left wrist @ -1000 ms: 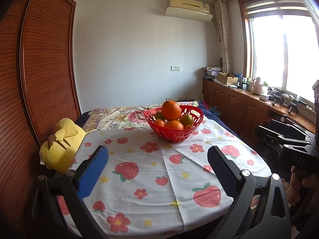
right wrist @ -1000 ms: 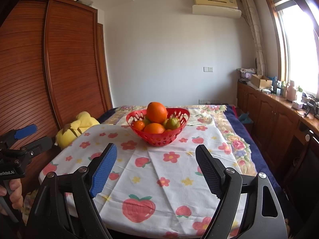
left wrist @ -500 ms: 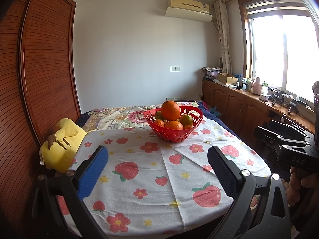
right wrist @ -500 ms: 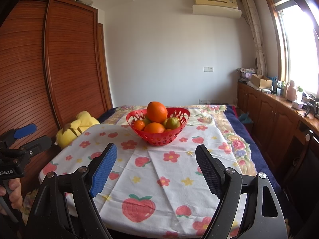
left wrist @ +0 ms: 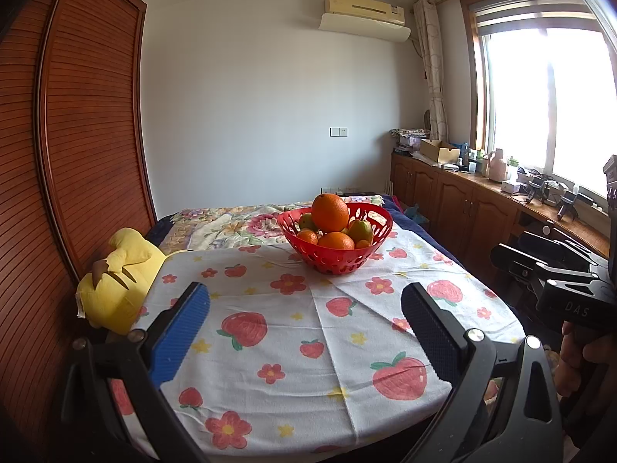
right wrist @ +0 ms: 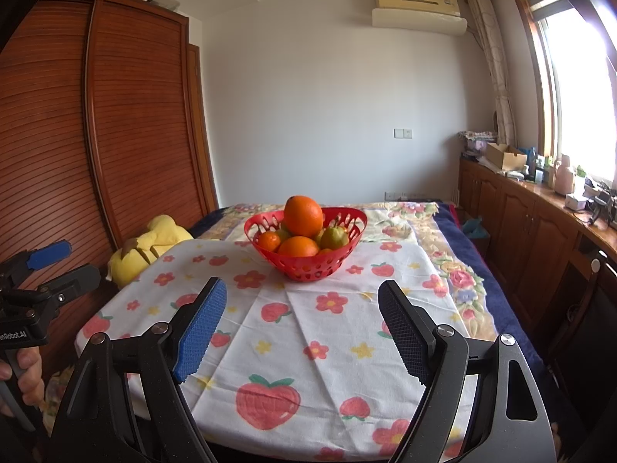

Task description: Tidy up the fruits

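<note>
A red perforated basket (left wrist: 334, 261) (right wrist: 308, 266) stands at the far side of the table on a white cloth with strawberry and flower prints (left wrist: 285, 332) (right wrist: 308, 332). It holds a large orange (left wrist: 330, 213) (right wrist: 303, 216) on top, smaller oranges (left wrist: 336, 240) (right wrist: 298, 247) and green fruits (left wrist: 361, 230) (right wrist: 334, 237). My left gripper (left wrist: 305, 301) is open and empty over the near part of the cloth. My right gripper (right wrist: 301, 295) is open and empty too, well short of the basket.
A yellow plush toy (left wrist: 117, 277) (right wrist: 148, 247) lies at the table's left edge by a slatted wooden wardrobe (left wrist: 77, 154). A floral bedspread (right wrist: 420, 227) lies behind the basket. Wooden cabinets with clutter (left wrist: 482, 200) run under the window on the right.
</note>
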`<control>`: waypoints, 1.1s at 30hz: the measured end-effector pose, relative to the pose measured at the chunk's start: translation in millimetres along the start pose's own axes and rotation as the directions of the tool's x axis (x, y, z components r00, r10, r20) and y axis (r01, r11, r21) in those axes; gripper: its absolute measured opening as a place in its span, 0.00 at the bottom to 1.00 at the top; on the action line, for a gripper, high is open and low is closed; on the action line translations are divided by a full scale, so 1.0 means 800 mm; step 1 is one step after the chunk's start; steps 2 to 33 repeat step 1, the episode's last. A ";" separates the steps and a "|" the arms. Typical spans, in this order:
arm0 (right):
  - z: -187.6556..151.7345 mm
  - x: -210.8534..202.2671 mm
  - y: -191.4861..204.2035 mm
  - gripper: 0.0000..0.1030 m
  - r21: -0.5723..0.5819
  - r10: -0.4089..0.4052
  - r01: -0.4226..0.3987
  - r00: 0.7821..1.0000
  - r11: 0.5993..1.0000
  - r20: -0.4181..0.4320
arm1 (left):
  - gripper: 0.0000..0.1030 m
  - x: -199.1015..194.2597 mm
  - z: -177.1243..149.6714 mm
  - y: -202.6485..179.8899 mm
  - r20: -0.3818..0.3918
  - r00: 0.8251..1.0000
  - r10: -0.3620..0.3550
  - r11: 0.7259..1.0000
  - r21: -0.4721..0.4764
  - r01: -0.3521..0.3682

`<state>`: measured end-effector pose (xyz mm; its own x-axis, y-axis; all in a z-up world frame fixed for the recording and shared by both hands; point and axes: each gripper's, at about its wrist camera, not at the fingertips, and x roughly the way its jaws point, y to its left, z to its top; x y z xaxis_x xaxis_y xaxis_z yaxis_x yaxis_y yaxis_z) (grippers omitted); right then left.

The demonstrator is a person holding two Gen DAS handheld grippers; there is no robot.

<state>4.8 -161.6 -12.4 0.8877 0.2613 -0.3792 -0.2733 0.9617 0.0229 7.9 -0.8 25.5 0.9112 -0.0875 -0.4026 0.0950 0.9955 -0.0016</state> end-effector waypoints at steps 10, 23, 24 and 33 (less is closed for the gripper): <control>0.000 0.000 0.000 0.80 0.000 0.000 0.000 1.000 1.000 0.000 | 0.97 0.000 0.000 0.000 0.001 1.000 0.000 1.000 0.000 0.000; 0.000 0.000 0.000 0.80 0.000 0.000 0.000 1.000 1.000 0.000 | 0.97 0.000 0.000 0.000 0.001 1.000 0.000 1.000 0.000 0.000; 0.000 0.000 0.000 0.80 0.000 0.000 0.000 1.000 1.000 0.000 | 0.97 0.000 0.000 0.000 0.001 1.000 0.000 1.000 0.000 0.000; 0.000 0.000 0.000 0.80 0.000 0.000 0.000 1.000 1.000 0.000 | 0.97 0.000 0.000 0.000 0.001 1.000 0.000 1.000 0.000 0.000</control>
